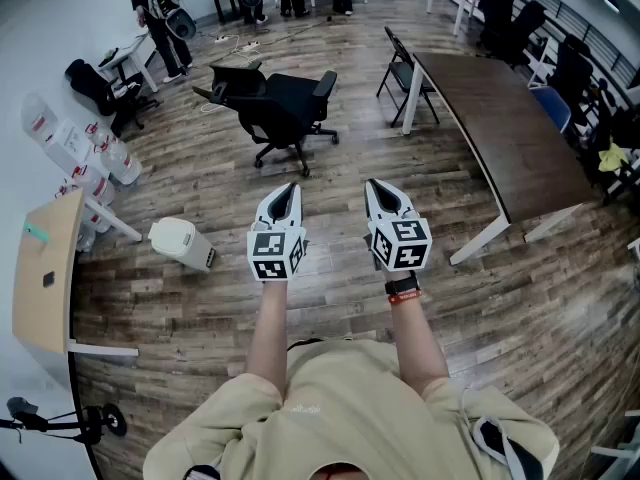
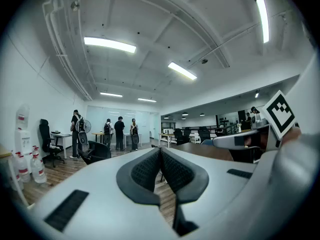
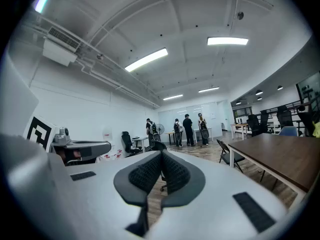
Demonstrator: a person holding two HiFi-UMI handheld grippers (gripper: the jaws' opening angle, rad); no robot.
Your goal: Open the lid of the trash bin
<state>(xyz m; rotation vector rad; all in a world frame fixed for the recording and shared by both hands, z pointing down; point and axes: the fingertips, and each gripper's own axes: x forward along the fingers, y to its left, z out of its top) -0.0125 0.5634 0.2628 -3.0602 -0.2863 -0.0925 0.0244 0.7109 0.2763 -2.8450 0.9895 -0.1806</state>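
Note:
A small white trash bin point(image 1: 181, 243) with its lid down stands on the wood floor to the left, near a table leg. My left gripper point(image 1: 286, 193) is held out in front of me at chest height, to the right of the bin and well above the floor, shut with nothing in it point(image 2: 160, 151). Beside it my right gripper point(image 1: 380, 190) is also shut and empty point(image 3: 161, 155). Both point forward across the room. Neither gripper view shows the bin.
A black office chair point(image 1: 285, 113) stands ahead. A long brown table point(image 1: 505, 133) runs along the right, a folding chair point(image 1: 403, 68) at its far end. A light wooden table point(image 1: 45, 273) is at my left, water bottles point(image 1: 75, 148) behind it. People stand at the far end point(image 1: 155, 13).

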